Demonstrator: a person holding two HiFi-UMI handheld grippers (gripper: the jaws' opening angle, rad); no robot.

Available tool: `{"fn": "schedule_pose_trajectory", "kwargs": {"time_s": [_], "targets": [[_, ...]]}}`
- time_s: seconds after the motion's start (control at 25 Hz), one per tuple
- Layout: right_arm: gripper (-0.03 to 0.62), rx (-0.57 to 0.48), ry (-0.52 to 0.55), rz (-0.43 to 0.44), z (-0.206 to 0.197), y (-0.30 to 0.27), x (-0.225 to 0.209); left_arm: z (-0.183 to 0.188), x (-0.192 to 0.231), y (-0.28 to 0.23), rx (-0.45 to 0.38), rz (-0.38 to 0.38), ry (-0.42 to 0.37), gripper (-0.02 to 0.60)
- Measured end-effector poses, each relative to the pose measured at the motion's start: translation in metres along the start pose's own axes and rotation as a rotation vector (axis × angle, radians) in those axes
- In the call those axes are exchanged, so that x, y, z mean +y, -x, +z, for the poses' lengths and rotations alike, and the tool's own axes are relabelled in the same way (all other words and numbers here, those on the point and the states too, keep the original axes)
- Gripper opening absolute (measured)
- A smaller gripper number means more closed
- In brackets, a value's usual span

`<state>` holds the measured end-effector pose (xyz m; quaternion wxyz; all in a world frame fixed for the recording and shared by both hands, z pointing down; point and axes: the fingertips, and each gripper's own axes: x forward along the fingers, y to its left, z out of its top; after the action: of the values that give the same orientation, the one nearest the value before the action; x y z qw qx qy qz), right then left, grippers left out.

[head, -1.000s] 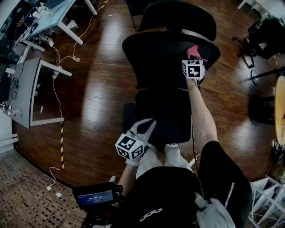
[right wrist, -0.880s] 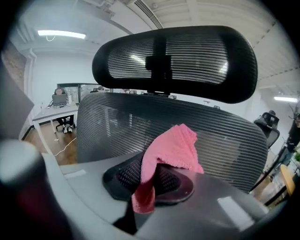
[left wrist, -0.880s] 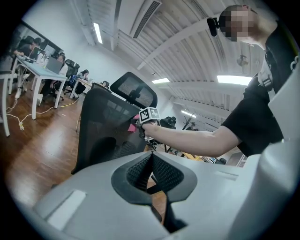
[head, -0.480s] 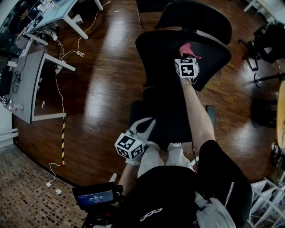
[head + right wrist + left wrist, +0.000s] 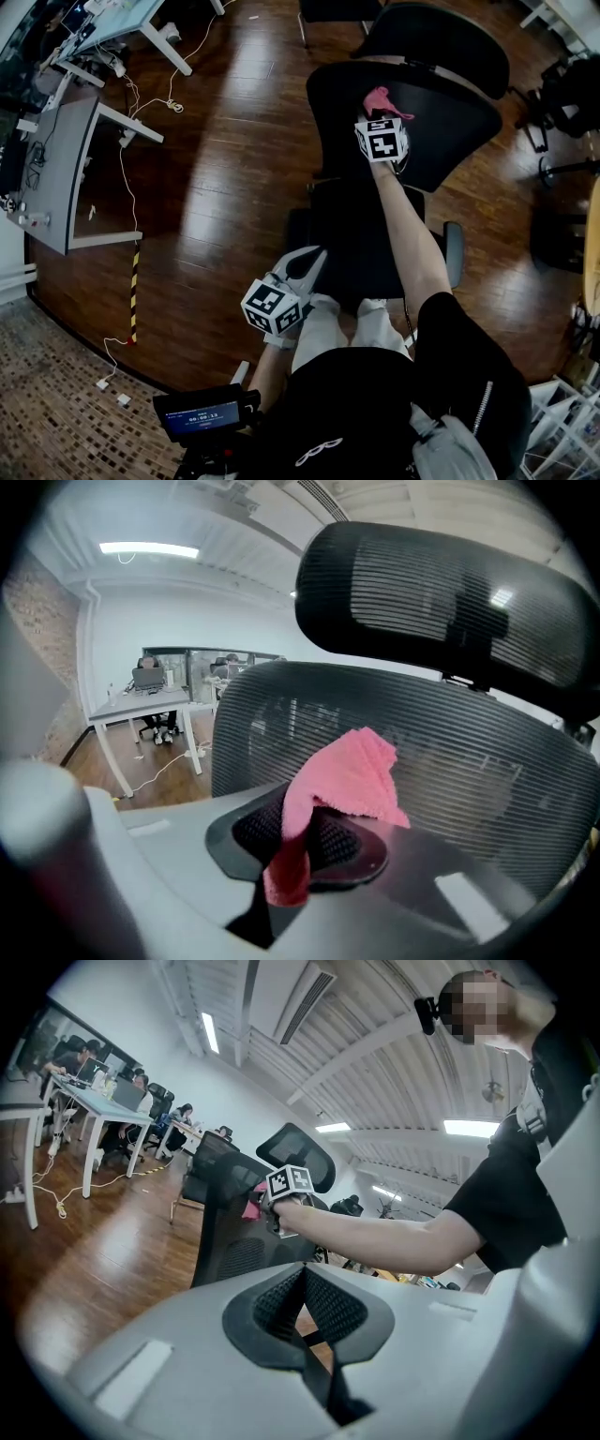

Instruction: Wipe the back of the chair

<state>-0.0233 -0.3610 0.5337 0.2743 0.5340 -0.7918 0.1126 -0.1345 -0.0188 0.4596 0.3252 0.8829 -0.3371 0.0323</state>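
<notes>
Right gripper (image 5: 380,112) has slid left across the chair back since a second ago, from near its right edge to left of middle; the head view has shifted too. Wooden floor (image 5: 234,141) under everything, grey desk (image 5: 56,178) at the left. Black mesh chair (image 5: 361,244) faces away from the person. Chair back (image 5: 450,122) fills the right gripper view (image 5: 469,752), with the headrest (image 5: 441,42) above it (image 5: 441,592). Left gripper (image 5: 309,267) is low by the seat's near left corner, jaws together, nothing in them (image 5: 302,1302). Right gripper's jaws (image 5: 300,841) are clamped on a pink cloth (image 5: 347,775), which is pressed on the chair back near its top edge (image 5: 382,97).
</notes>
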Motion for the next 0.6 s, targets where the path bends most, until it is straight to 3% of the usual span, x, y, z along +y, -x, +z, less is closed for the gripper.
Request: {"fn": "schedule_pose_trajectory", "kwargs": {"time_s": [0.6], "targets": [[0.044,-0.017,0.067,0.164,0.013,-0.029,0.094,-0.005,0.031,0.033,-0.025,0.049,0.023,-0.009]]}}
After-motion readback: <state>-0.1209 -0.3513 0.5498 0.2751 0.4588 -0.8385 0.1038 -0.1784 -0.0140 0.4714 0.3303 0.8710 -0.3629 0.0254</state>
